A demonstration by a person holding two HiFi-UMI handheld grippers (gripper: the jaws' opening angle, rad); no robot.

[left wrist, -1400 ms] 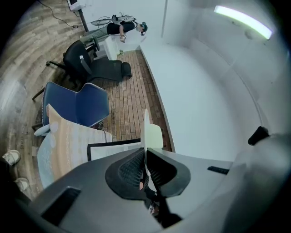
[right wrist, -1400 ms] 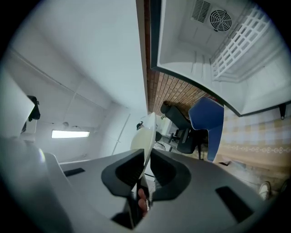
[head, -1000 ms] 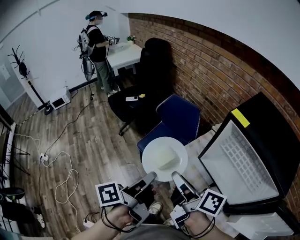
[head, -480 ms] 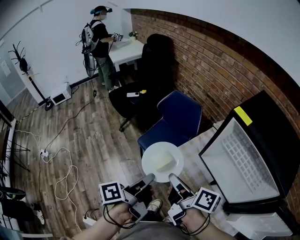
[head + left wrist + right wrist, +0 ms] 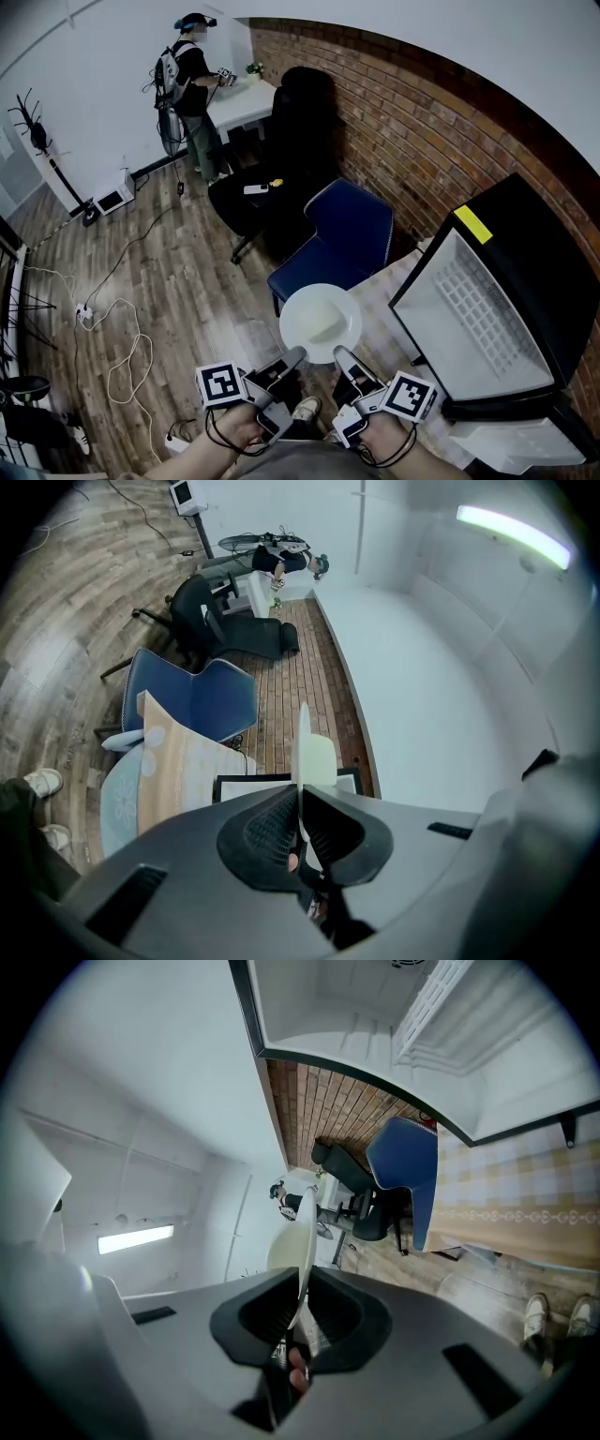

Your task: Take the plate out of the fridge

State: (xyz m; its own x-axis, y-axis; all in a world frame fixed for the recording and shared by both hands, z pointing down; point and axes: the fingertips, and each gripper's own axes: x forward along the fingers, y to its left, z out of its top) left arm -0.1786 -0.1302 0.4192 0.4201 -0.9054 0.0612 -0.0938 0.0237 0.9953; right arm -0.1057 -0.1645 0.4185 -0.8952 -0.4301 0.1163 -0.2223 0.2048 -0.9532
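Holding plate (image 5: 321, 322) level between both grippers, outside fridge (image 5: 539, 272), just left of its open door (image 5: 473, 323), near chair (image 5: 342, 239). Left gripper (image 5: 296, 355) pinching near rim, jaws narrow. Right gripper (image 5: 340, 354) jaws closing on rim alongside.

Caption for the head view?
White plate beside the open fridge: left gripper clamps its rim, right gripper closing its jaws on it.

One plate (image 5: 321, 323), one fridge (image 5: 553, 272), one blue chair (image 5: 352, 230), one black chair (image 5: 300, 122) — one left gripper (image 5: 295, 356), one right gripper (image 5: 342, 356).
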